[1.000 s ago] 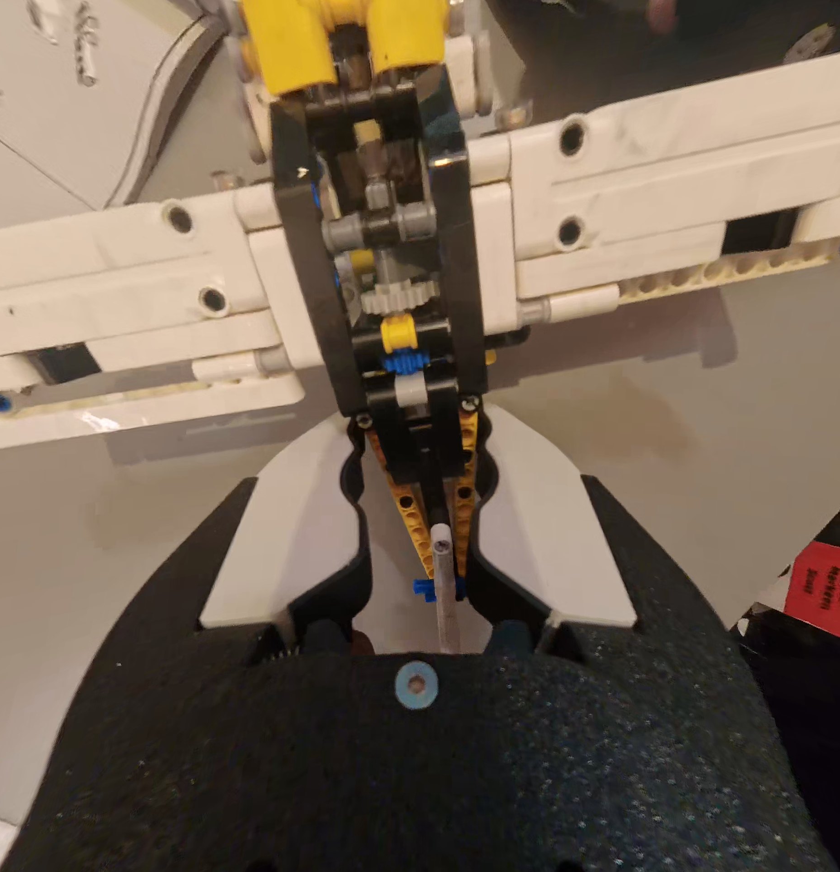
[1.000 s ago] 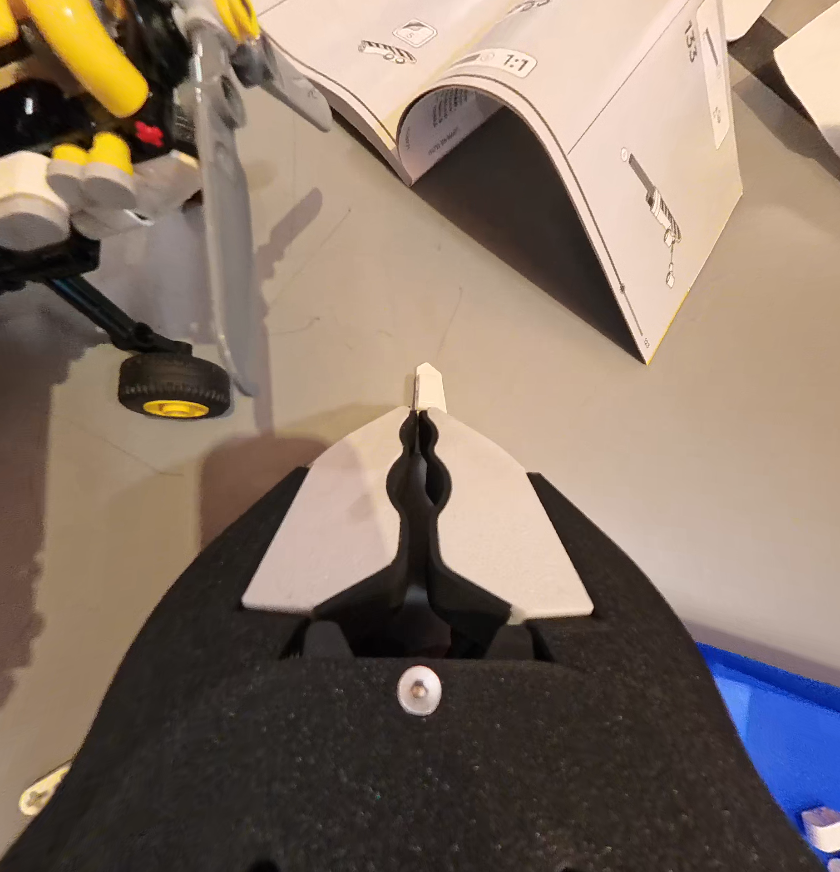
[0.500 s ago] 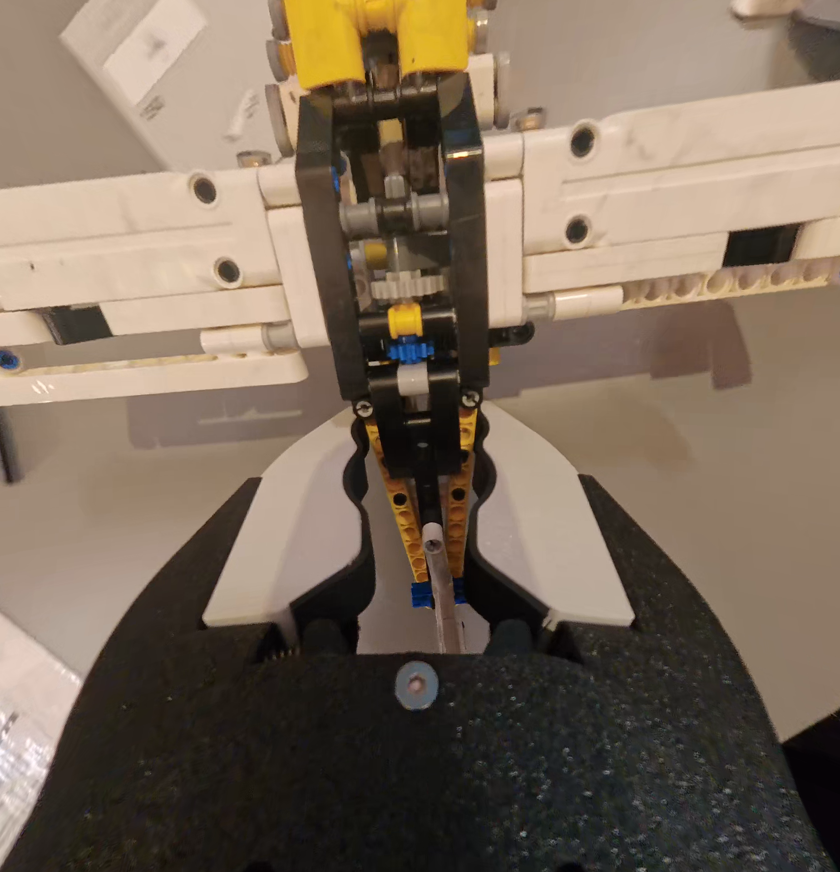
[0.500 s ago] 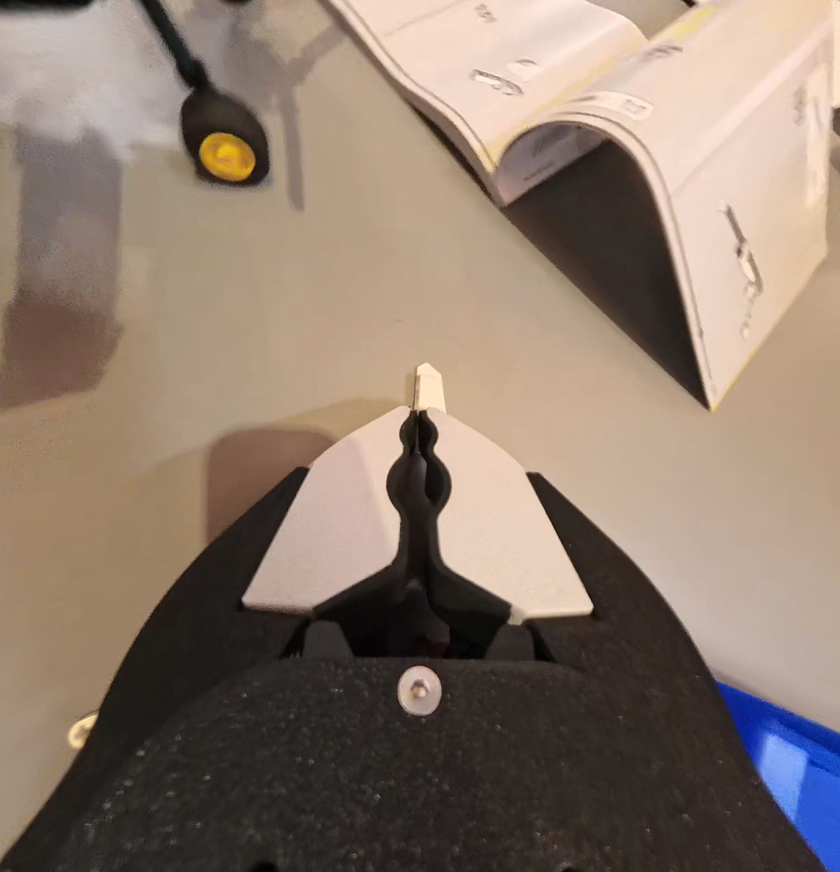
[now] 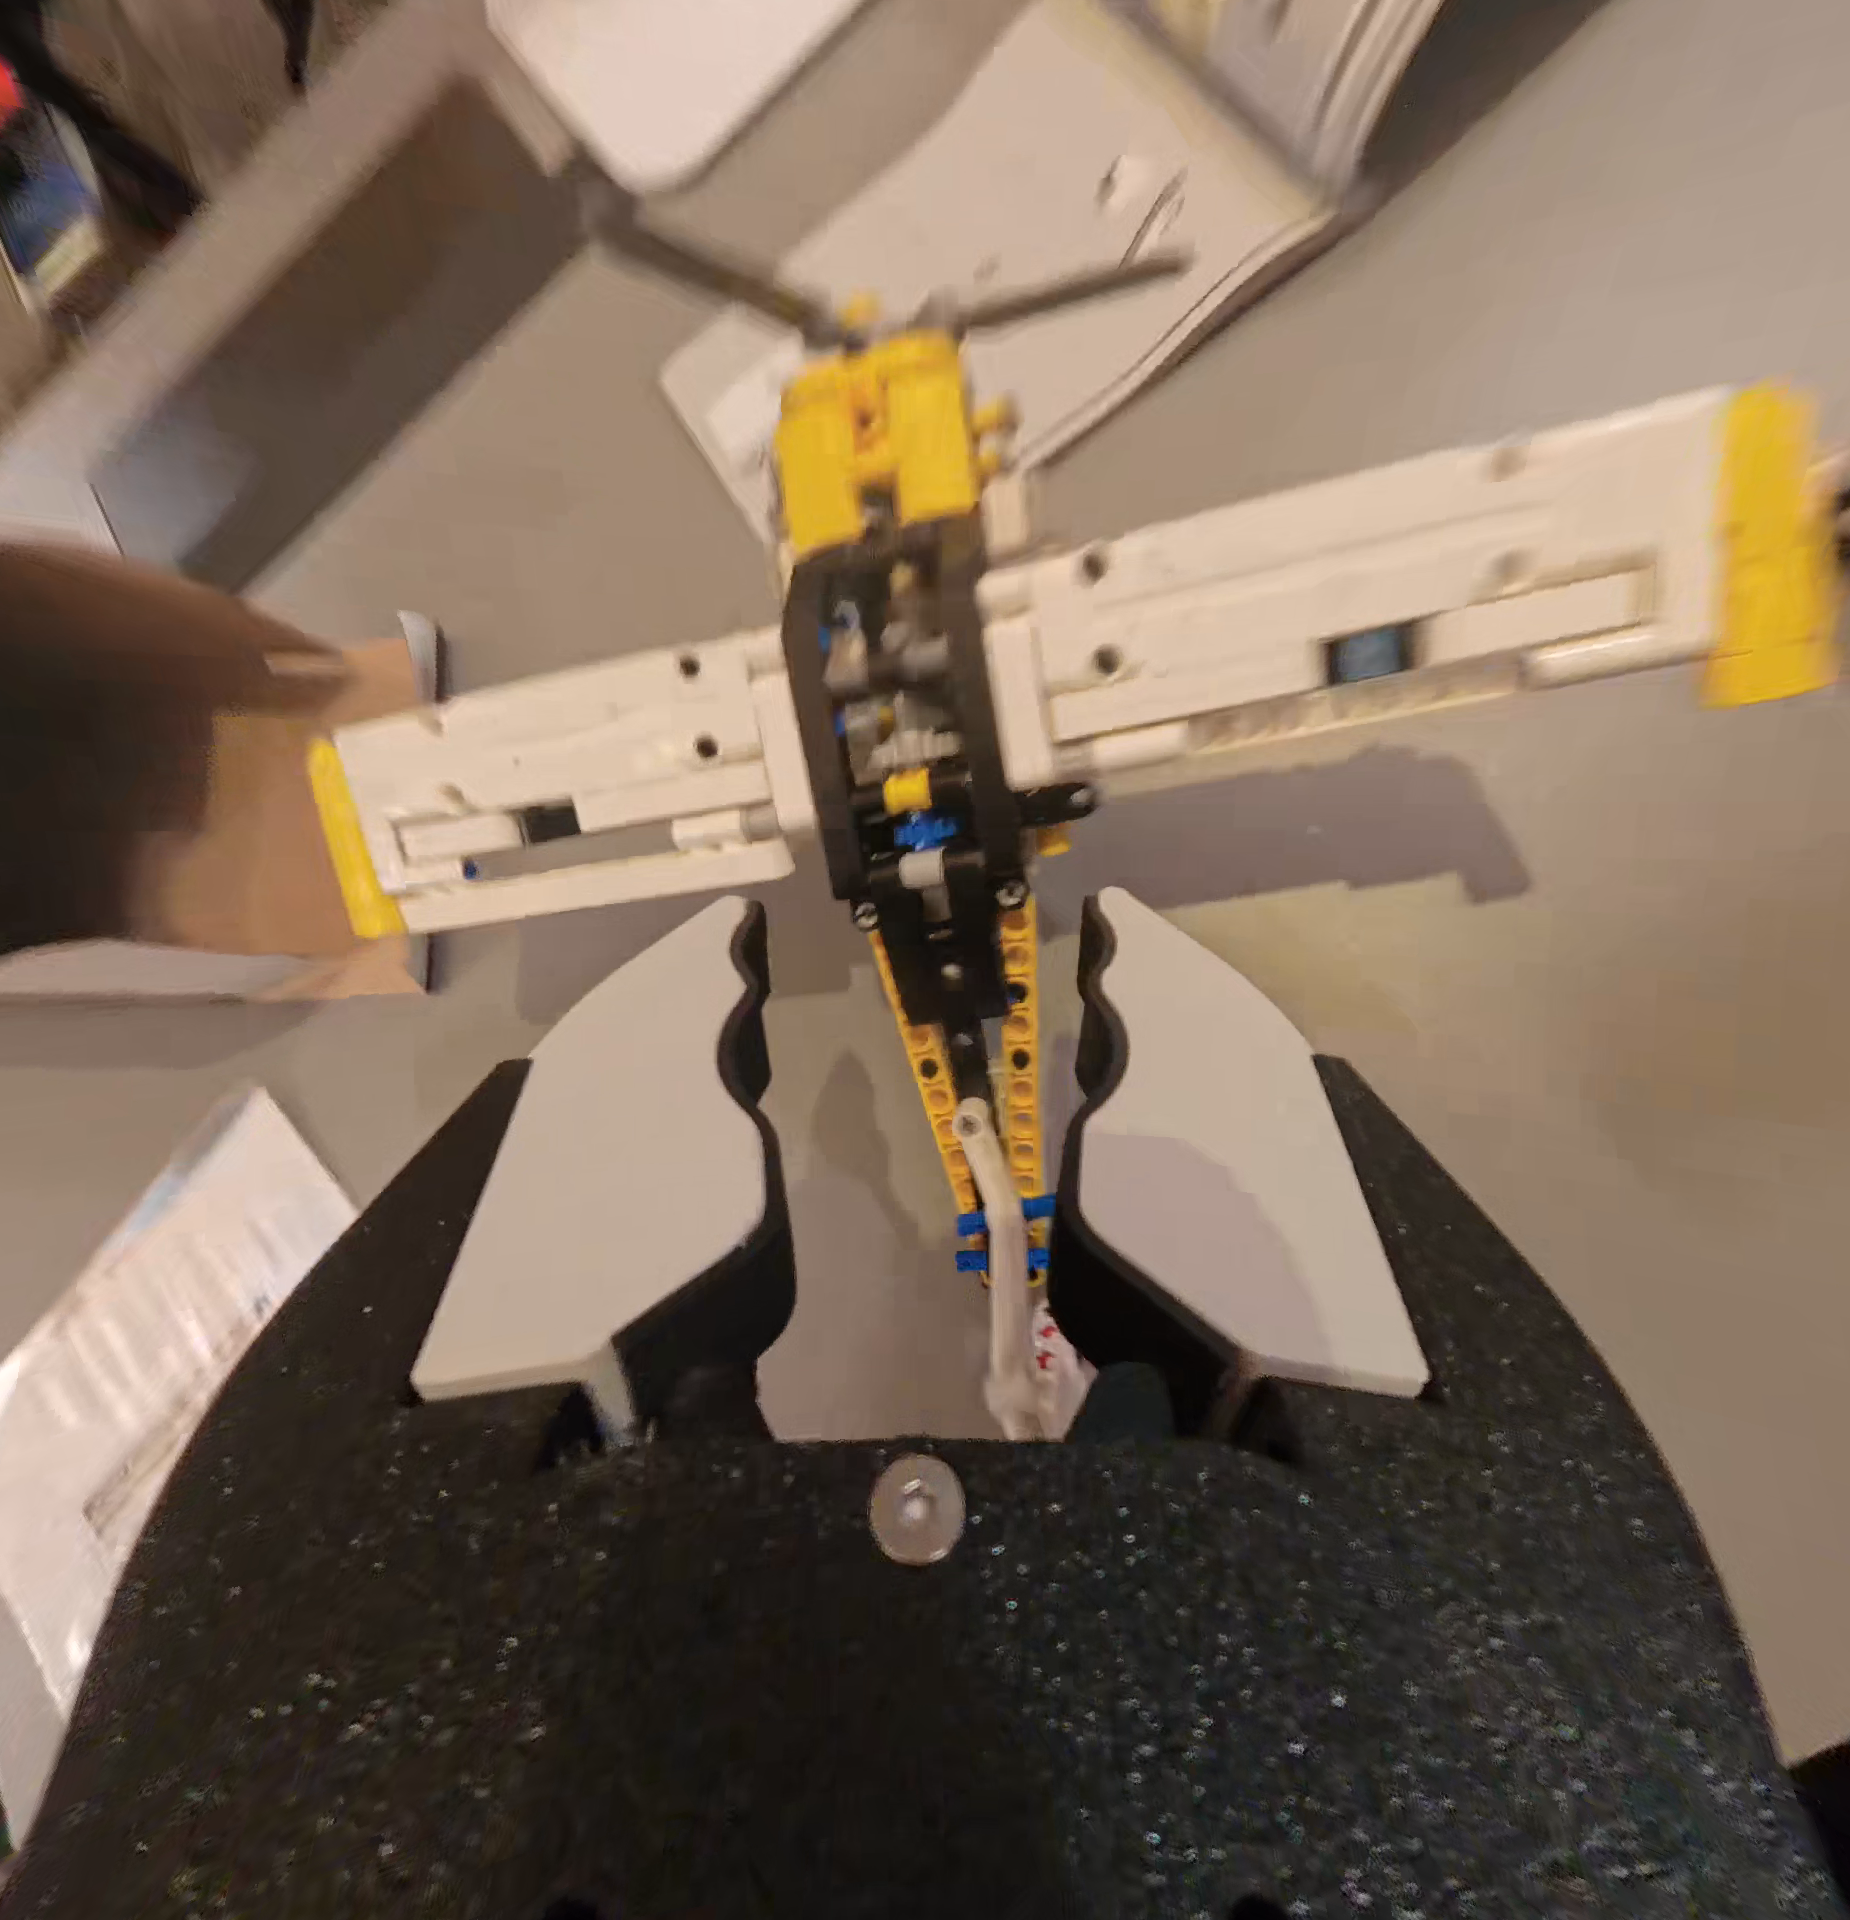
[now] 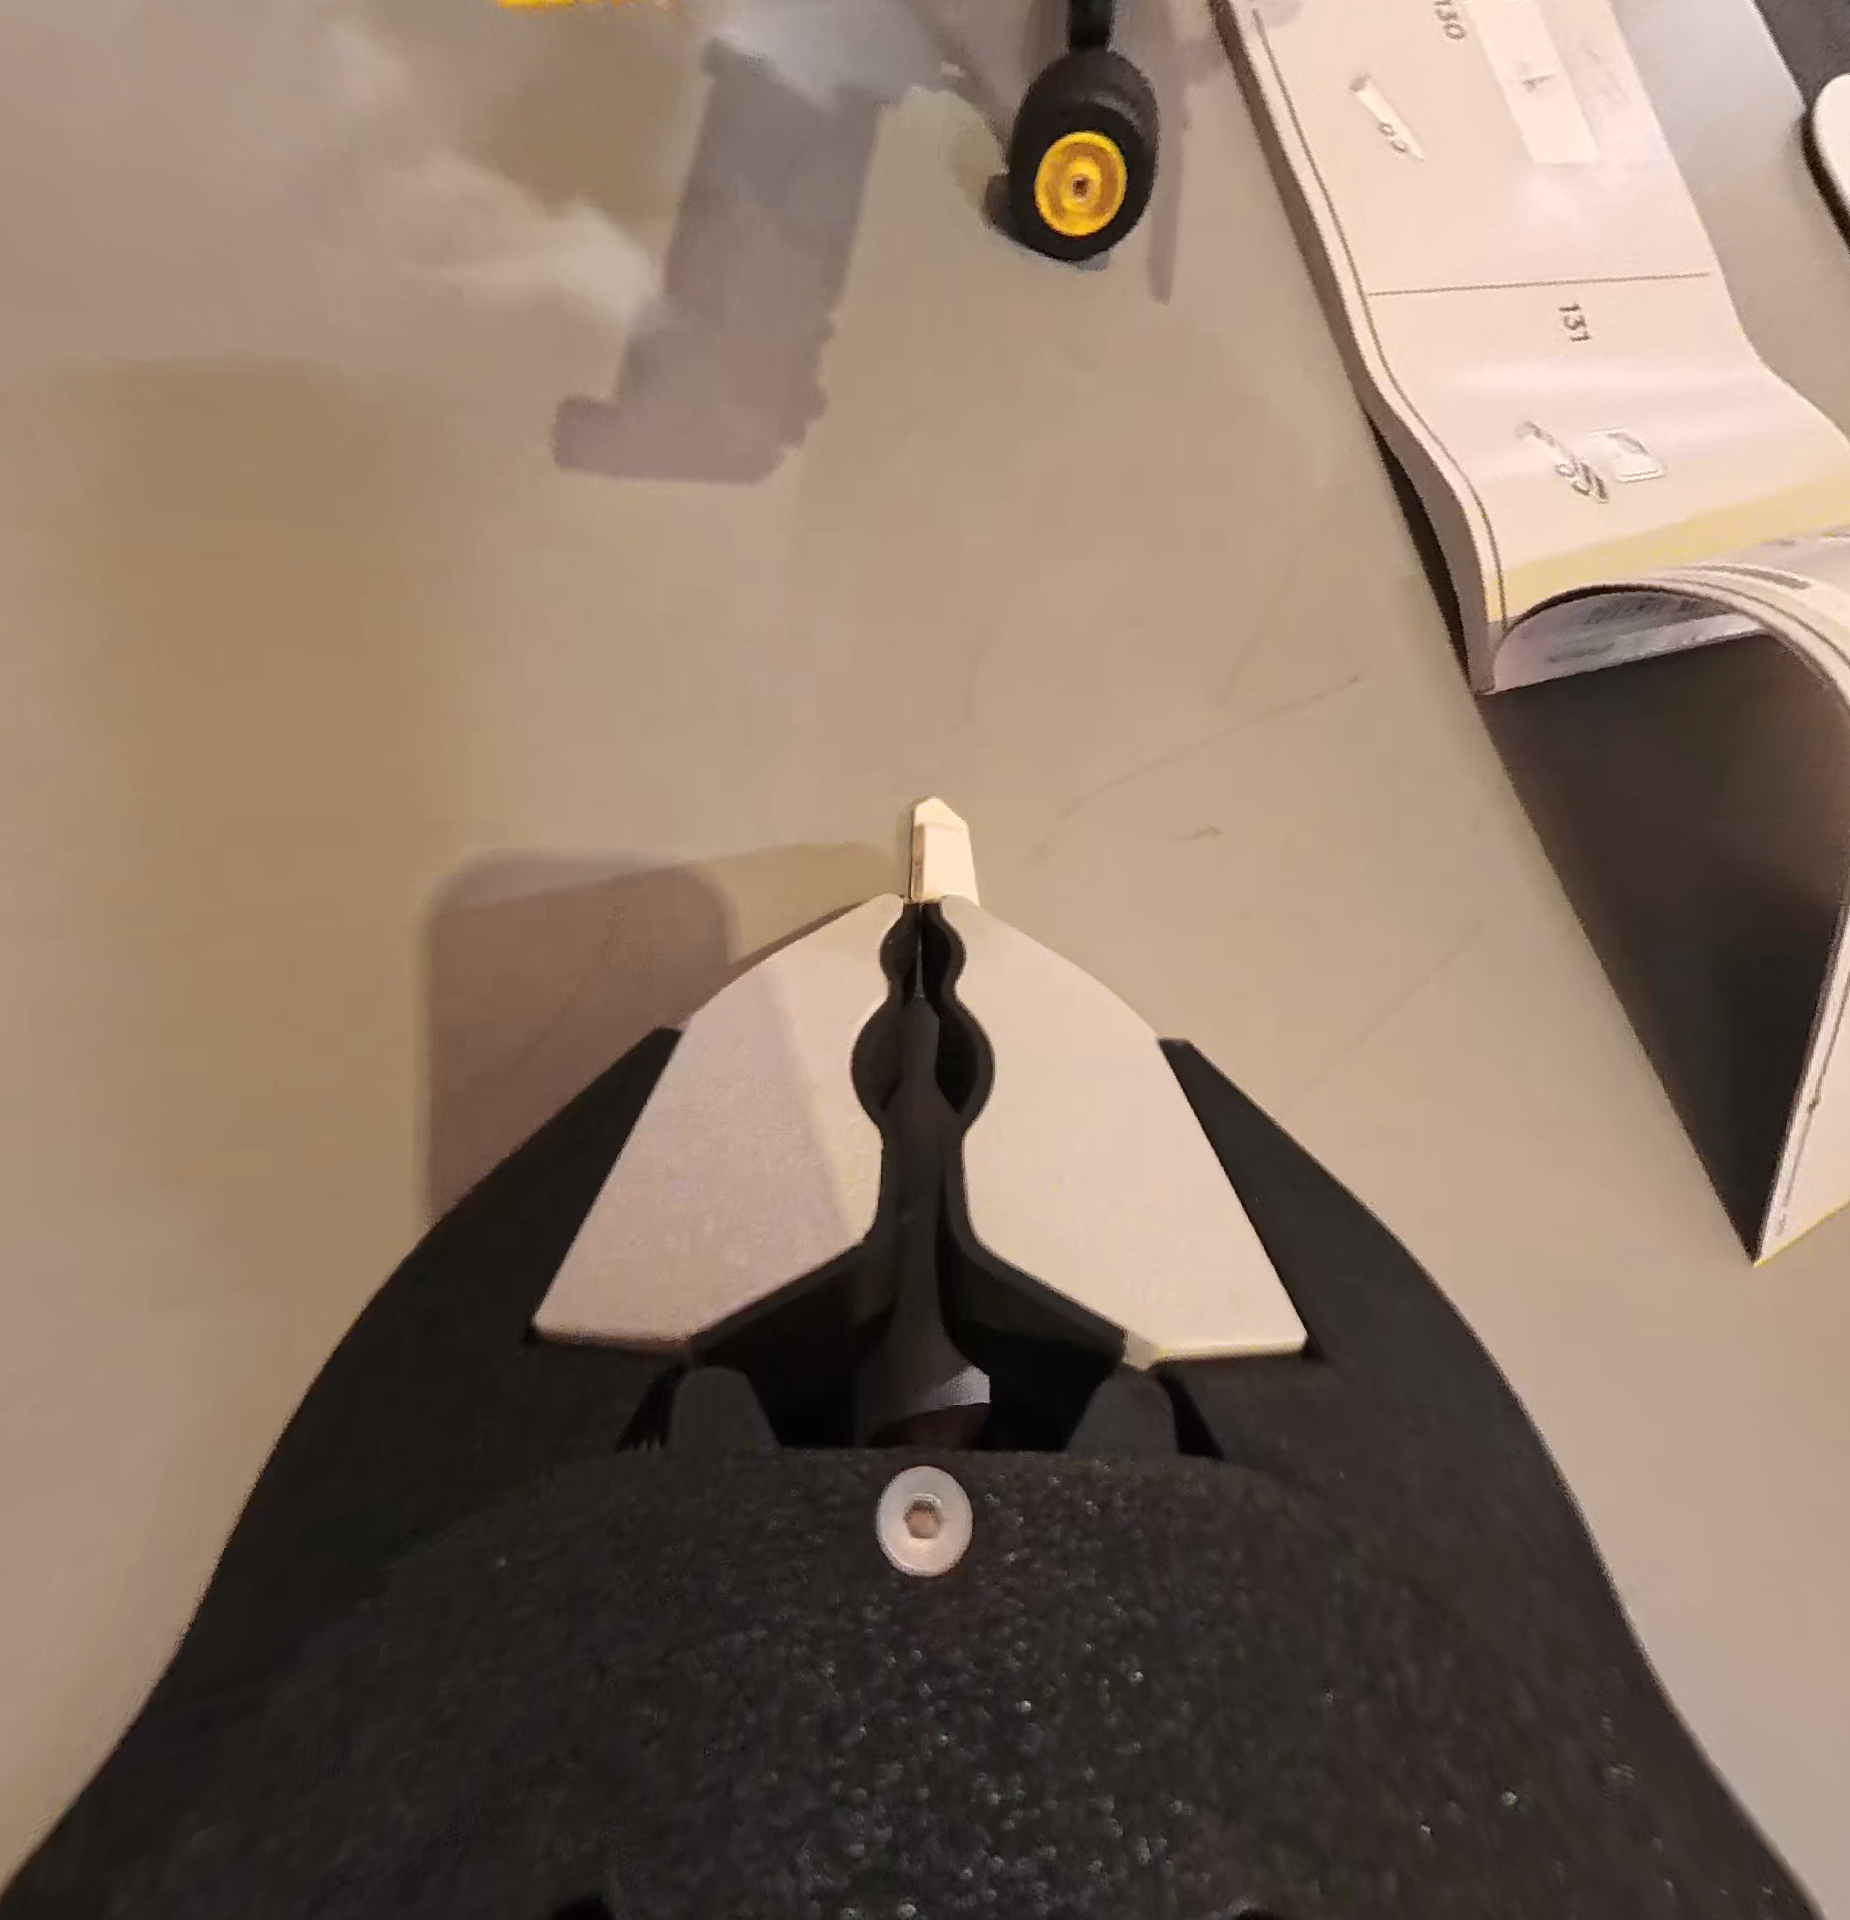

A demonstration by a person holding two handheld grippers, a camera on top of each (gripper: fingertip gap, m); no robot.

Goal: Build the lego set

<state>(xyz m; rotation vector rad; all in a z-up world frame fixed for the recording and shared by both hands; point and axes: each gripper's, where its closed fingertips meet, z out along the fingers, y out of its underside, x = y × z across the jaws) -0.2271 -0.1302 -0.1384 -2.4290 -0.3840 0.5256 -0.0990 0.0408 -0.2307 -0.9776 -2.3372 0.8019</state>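
Note:
In the left wrist view a brick-built plane (image 5: 900, 707) with white wings, a black body, a yellow nose and a grey propeller stands on the grey table (image 5: 1420, 1039). Its yellow and black tail (image 5: 962, 1039) lies between the fingers of my left gripper (image 5: 923, 925). The jaws are open, with a gap on both sides of the tail. My right gripper (image 6: 923, 906) is shut on a small white piece (image 6: 944, 852) that sticks out past the fingertips, above the bare table. The plane's black and yellow wheel (image 6: 1080, 177) shows at the top of the right wrist view.
An open instruction booklet (image 6: 1523, 364) lies at the right, one page arched up. More booklet pages (image 5: 1004, 208) lie beyond the plane's nose, and printed sheets (image 5: 121, 1403) lie at the lower left. A dark blurred shape (image 5: 69, 748) and a brown box (image 5: 266, 831) sit by the left wing tip. The gap from one gripper's tips to the other's is roughly 25 cm. The brick-built plane (image 5: 900, 707) is closer to my left gripper, around 4 cm from its tips; the right tips are 25 cm off.
My left jaws have opened off the plane's tail and pulled back, so more of the plane shows. My right gripper has swung over the table, still shut on the white piece.

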